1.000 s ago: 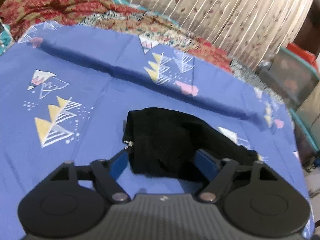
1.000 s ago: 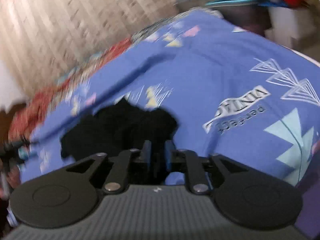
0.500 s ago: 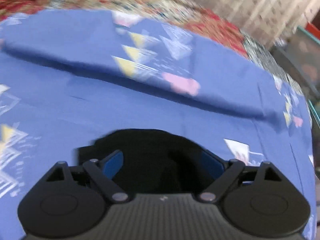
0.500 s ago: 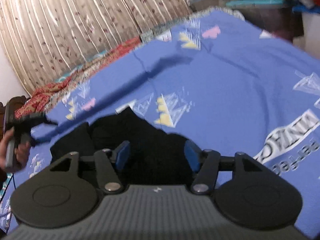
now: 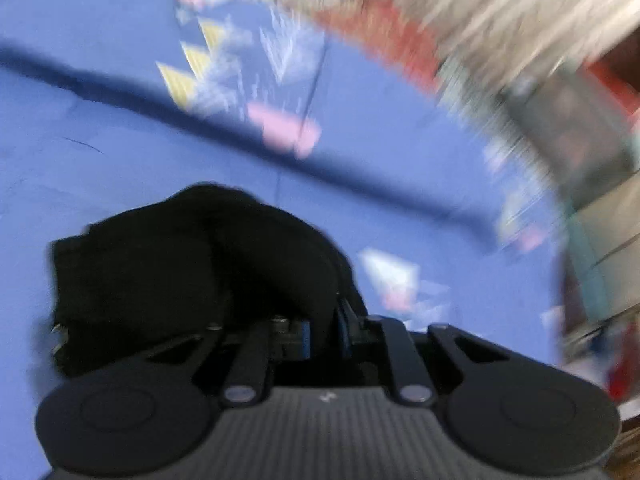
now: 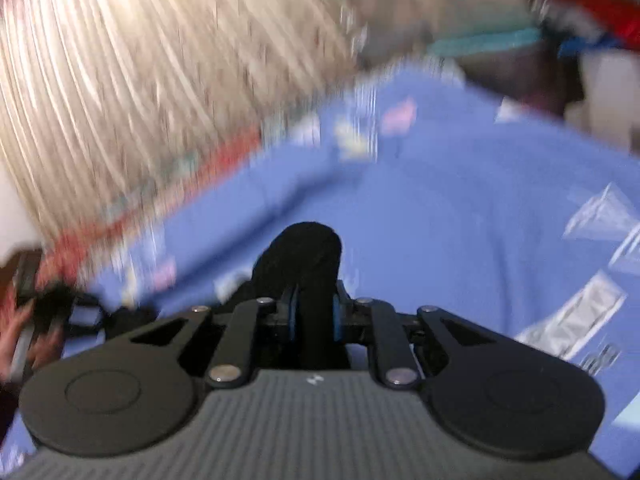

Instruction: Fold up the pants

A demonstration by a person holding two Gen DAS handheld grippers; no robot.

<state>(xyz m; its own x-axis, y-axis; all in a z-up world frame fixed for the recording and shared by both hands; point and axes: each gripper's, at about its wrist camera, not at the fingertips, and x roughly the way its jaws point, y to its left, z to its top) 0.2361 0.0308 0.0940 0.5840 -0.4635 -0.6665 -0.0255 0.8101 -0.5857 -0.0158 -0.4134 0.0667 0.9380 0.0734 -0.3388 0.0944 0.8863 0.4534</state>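
Note:
The black pants [image 5: 192, 272] lie bunched on the blue patterned bedsheet [image 5: 120, 152], low in the left wrist view. My left gripper [image 5: 325, 330] is shut on a fold of the black pants. In the right wrist view my right gripper [image 6: 314, 318] is shut on another bunch of the black pants [image 6: 304, 252], which rises between its blue pads. The other hand-held gripper [image 6: 52, 316] shows at the far left of that view. Both views are blurred by motion.
A long ridge [image 5: 280, 152] crosses the sheet beyond the pants. A red patterned blanket [image 5: 384, 28] and beige curtains [image 6: 140, 60] lie behind the bed. Storage boxes [image 5: 592, 200] stand past the bed's right edge.
Both grippers were open over the pants half a second ago and have closed on the black cloth. Both views have swung and blurred, and the pants look lifted in the right wrist view.

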